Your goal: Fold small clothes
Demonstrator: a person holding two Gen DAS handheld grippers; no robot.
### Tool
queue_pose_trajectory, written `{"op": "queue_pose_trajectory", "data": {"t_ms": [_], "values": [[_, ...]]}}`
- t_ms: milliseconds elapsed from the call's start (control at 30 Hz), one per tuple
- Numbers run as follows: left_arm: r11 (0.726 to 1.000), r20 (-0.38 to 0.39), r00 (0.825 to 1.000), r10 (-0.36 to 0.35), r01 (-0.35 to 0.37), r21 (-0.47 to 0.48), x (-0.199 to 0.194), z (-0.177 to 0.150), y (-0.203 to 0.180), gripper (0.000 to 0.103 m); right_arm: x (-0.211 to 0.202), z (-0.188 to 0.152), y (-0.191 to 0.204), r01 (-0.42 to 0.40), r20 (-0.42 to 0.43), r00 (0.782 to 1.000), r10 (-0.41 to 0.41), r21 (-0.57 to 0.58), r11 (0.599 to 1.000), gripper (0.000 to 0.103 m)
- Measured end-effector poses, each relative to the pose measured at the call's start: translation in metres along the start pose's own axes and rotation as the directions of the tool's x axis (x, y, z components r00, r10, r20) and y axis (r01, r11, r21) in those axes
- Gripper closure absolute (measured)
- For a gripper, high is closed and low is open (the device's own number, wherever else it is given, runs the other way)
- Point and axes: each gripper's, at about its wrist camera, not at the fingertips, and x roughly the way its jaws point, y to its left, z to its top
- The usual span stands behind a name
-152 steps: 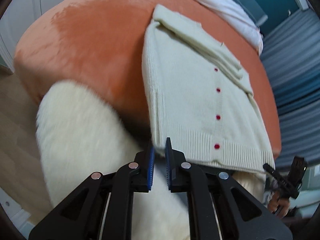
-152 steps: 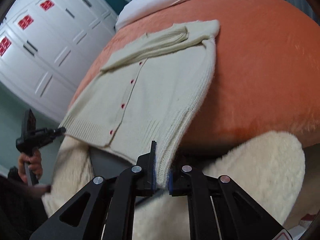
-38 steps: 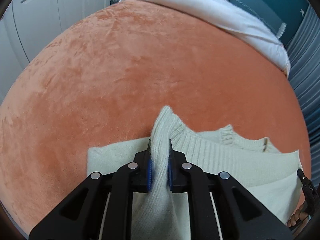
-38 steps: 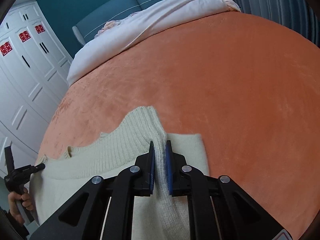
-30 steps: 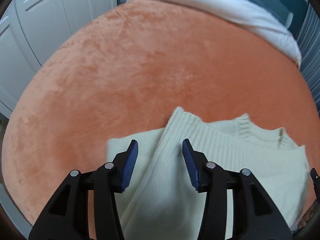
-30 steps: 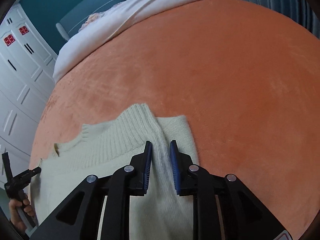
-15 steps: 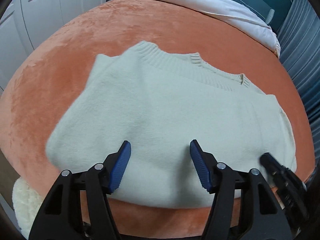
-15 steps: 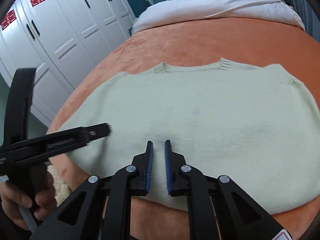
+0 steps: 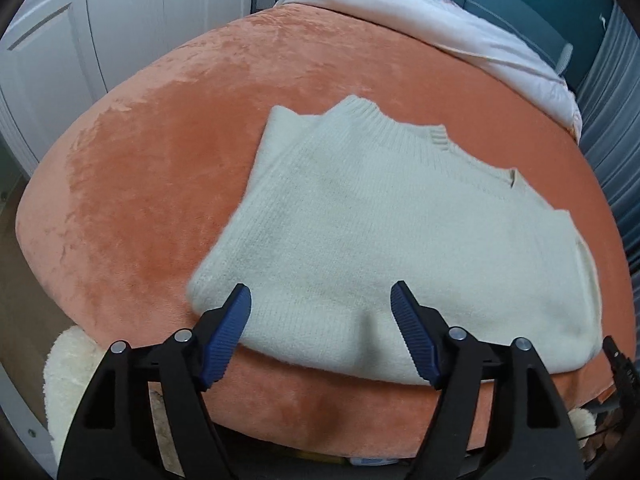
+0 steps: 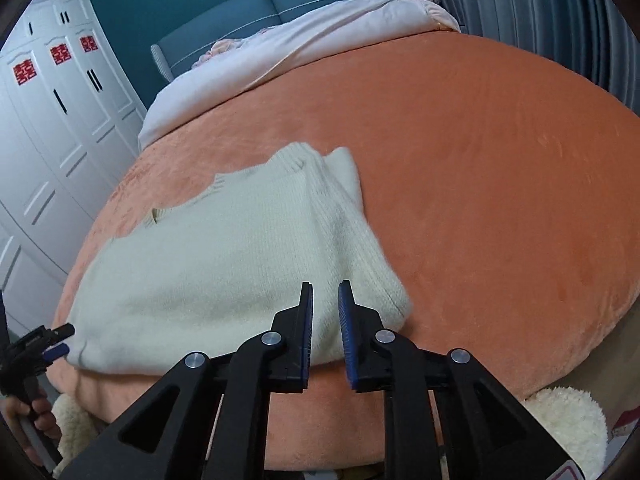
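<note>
A cream knit cardigan (image 9: 400, 224) lies folded in half on the orange bed cover (image 9: 160, 152), its fold along the near edge and its ribbed hem at the far side. My left gripper (image 9: 320, 320) is wide open and empty, just in front of the fold near the cardigan's left corner. The cardigan also shows in the right wrist view (image 10: 224, 256). My right gripper (image 10: 325, 312) is slightly open and empty, at the fold near the right corner. The left gripper also shows in the right wrist view (image 10: 52, 340) at the far left, held by a hand.
A white duvet (image 10: 304, 48) lies across the head of the bed by a teal headboard (image 10: 280, 0). White wardrobes (image 10: 52, 128) stand on the left. A fluffy cream rug (image 9: 68, 376) lies on the floor below the bed's near edge. Grey curtains (image 10: 552, 12) hang on the right.
Both grippers carried the hem up over the cardigan, let go and drew back toward the near edge. The left jaws stayed wide; the right jaws have opened a little.
</note>
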Motion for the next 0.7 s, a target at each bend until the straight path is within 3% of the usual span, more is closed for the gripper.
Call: {"op": "queue_pose_trajectory", "data": {"t_ms": [67,100,200,333,467,533,633,700], "values": [[1.000,-0.038,0.999,0.008,-0.008,0.013,0.007,-0.004,0.002,0.034,0.016,0.001,-0.002,0.029,-0.042,0.999,-0.028,0.016,0.999,0.089],[1.000,-0.044,0.999,0.015,-0.014,0.016,0.010,-0.006,0.003,0.034,0.032,-0.001,-0.008,0.073,-0.089,0.993,-0.072,0.009,0.997,0.099],[0.999,-0.034,0.999,0.035,-0.034,0.034,0.010,-0.010,0.002,0.034,0.032,-0.001,-0.028,0.066,-0.107,0.993,-0.058,0.070,0.995,0.100],[0.997,-0.033,0.998,0.053,-0.052,0.050,0.012,-0.013,0.000,0.034,0.007,0.007,-0.016,0.038,-0.046,0.998,-0.036,0.057,0.998,0.096],[0.997,-0.034,0.997,0.064,-0.062,0.055,0.013,-0.014,-0.001,0.034,0.038,0.004,-0.012,0.085,-0.142,0.986,-0.083,0.004,0.996,0.097],[0.997,-0.038,0.997,0.060,-0.058,0.050,0.012,-0.013,0.000,0.034,0.043,0.001,-0.014,0.085,-0.134,0.987,-0.085,-0.002,0.996,0.097],[0.999,-0.045,0.999,0.030,-0.029,0.018,0.006,-0.012,0.005,0.033,0.031,0.006,-0.012,0.077,-0.129,0.989,-0.072,0.037,0.996,0.091],[0.998,-0.036,0.999,-0.038,0.036,-0.061,-0.002,-0.013,0.016,0.028,0.017,0.005,-0.016,0.068,-0.109,0.992,-0.060,0.068,0.995,0.068]]}}
